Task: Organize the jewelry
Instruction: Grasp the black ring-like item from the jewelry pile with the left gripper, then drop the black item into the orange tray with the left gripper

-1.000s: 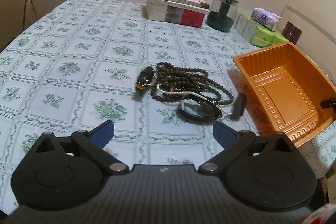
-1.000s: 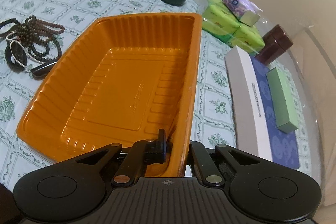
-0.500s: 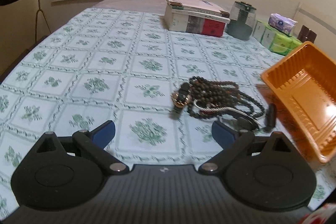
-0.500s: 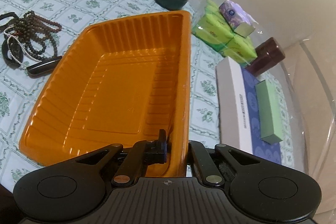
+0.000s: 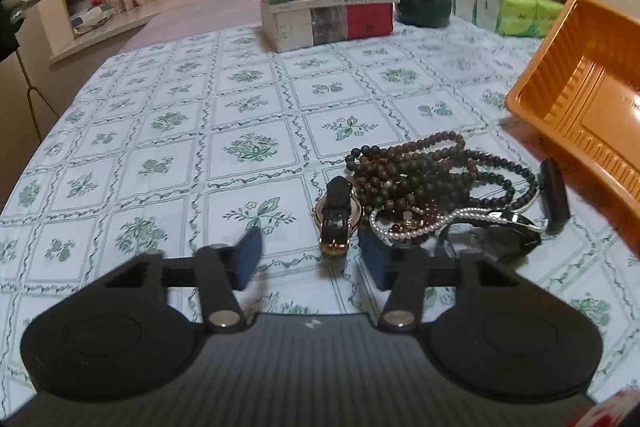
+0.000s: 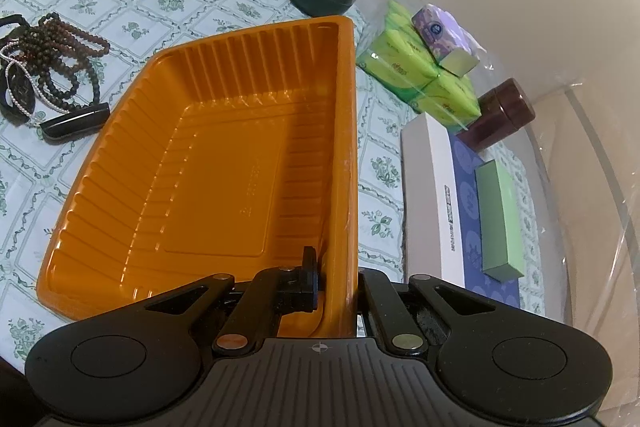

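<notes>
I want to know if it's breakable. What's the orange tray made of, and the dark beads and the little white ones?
The orange tray looks like thin glossy plastic: ribbed moulded walls, shiny highlights. The dark beads look like matte wood or stone; the pictures can't settle which. The little white beads shine like pearls, probably imitation or glass, so they could break.

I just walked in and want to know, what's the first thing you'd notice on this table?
The big orange tray stands out first, empty, its near wall pinched by the right tool. Left of it lies a tangle of dark bead necklaces with a white pearl strand. The left tool is closing around a gold wristwatch beside that pile.
</notes>
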The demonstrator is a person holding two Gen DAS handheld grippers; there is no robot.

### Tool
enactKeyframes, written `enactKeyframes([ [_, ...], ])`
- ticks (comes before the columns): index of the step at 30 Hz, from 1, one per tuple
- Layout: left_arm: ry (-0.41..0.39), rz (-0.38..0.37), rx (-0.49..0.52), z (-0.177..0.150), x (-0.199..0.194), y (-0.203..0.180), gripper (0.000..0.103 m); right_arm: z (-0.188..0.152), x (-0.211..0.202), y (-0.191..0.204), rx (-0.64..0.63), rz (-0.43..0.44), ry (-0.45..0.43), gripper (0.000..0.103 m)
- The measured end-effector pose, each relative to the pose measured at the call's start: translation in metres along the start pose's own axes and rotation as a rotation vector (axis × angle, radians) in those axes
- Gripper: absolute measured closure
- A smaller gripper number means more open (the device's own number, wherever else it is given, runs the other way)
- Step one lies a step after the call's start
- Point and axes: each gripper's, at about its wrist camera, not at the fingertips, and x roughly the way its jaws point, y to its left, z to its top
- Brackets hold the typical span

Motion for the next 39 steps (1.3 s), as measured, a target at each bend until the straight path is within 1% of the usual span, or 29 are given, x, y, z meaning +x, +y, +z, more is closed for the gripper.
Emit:
enactKeyframes([
  [1, 0.009, -0.003, 0.001, 0.001, 0.004, 0.000, 0.071, -0.001, 0.000, 0.000, -0.003, -0.001, 0.000, 0.100],
  [2, 0.016, -0.009, 0.003, 0.003, 0.006, 0.000, 0.074, -0.001, 0.000, 0.001, -0.006, -0.002, -0.001, 0.100],
  [3, 0.022, -0.019, 0.007, 0.005, 0.009, 0.000, 0.083, -0.001, 0.000, 0.001, -0.007, -0.002, -0.001, 0.100],
  [4, 0.028, -0.021, 0.009, 0.006, 0.010, 0.000, 0.088, -0.001, 0.000, 0.001, -0.008, -0.001, 0.000, 0.100],
  [8, 0.038, -0.031, 0.011, 0.013, 0.008, 0.002, 0.088, -0.002, 0.000, 0.001, -0.007, -0.002, -0.001, 0.100],
  [12, 0.027, -0.026, 0.027, 0.024, -0.004, 0.006, 0.089, -0.001, -0.001, 0.001, -0.010, -0.002, -0.003, 0.100],
  [16, 0.014, -0.024, 0.073, 0.038, -0.020, 0.004, 0.089, -0.001, 0.000, 0.001, -0.012, -0.003, -0.006, 0.100],
  [19, 0.001, -0.045, 0.099, 0.047, -0.033, -0.002, 0.089, -0.001, 0.000, 0.002, -0.014, -0.003, -0.006, 0.100],
  [22, -0.026, -0.077, 0.136, 0.056, -0.049, -0.016, 0.089, -0.001, 0.001, 0.002, -0.014, -0.001, -0.006, 0.100],
  [25, -0.057, -0.137, 0.171, 0.065, -0.063, -0.040, 0.089, -0.001, 0.001, 0.003, -0.016, -0.001, -0.007, 0.100],
  [29, -0.086, -0.251, 0.200, 0.076, -0.072, -0.083, 0.089, -0.002, 0.001, 0.003, -0.016, 0.000, -0.006, 0.100],
  [35, -0.090, -0.395, 0.189, 0.085, -0.064, -0.147, 0.089, -0.004, 0.003, 0.002, -0.007, 0.011, 0.000, 0.100],
  [39, -0.084, -0.476, 0.195, 0.089, -0.059, -0.179, 0.089, -0.004, 0.003, 0.003, -0.004, 0.011, -0.002, 0.100],
])
